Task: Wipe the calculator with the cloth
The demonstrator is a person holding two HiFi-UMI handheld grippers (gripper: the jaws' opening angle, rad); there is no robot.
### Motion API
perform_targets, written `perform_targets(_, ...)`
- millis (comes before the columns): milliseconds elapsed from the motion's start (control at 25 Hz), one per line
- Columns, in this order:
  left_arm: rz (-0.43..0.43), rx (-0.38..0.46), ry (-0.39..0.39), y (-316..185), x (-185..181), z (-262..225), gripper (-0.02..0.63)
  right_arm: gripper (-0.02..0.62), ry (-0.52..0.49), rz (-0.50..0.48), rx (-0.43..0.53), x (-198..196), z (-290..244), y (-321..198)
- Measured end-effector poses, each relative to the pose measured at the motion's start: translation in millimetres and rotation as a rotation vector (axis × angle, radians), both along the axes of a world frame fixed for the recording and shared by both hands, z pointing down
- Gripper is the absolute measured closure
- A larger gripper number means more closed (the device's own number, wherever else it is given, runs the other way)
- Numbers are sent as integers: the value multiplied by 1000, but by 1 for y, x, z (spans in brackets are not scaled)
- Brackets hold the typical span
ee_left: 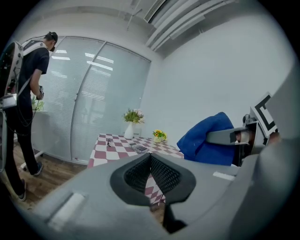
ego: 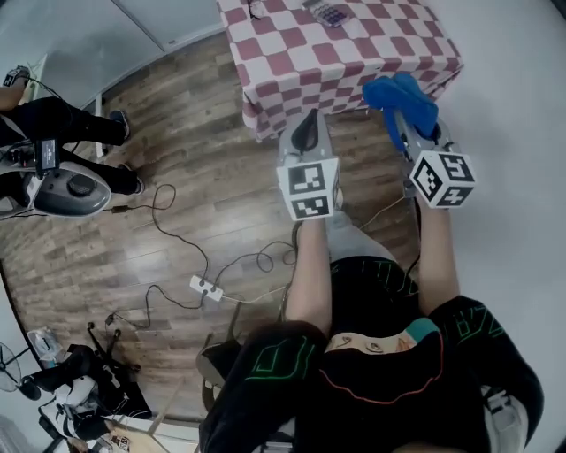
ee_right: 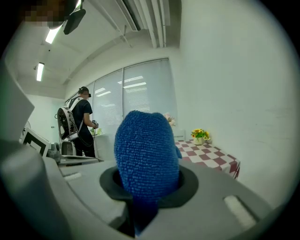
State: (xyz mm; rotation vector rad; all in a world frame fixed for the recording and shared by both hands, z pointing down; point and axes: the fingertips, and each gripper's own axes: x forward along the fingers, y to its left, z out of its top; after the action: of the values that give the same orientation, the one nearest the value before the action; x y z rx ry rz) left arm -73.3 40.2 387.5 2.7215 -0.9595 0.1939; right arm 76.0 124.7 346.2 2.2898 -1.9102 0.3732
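Right tool (ee_right: 148, 186) clamped on blue cloth (ee_right: 145, 150). Left tool (ee_left: 151, 163) jaws together, empty. Calculator (ego: 329, 12), small in view, seems to be at the bench's (ego: 354, 55) far edge, well apart from both. Approach first, then wipe flat with light pressure.

Calculator (ego: 332, 12) on table (ego: 292, 53); cloth (ego: 405, 95) in right hand-held gripper (ego: 403, 124), before table.

Cloth (ego: 402, 95) aloft, calculator (ego: 331, 12) on the checked table (ego: 292, 53).
The fluffy blue cloth is bunched by the near right corner; the grey calculator lies flat farther back.
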Motion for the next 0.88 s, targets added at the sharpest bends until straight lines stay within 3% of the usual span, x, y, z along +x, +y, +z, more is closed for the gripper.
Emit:
perform_targets(480, 68, 9, -74, -57, 119, -1, 597, 495, -105, 158, 57, 154, 8, -34)
perform_targets(680, 69, 67, -46, -71, 153, -22, 597, 495, -103, 132, 79, 183, -2, -55)
perform_targets(880, -2, 74, -47, -101, 145, -23, 597, 495, -105, 66, 84, 185, -2, -95)
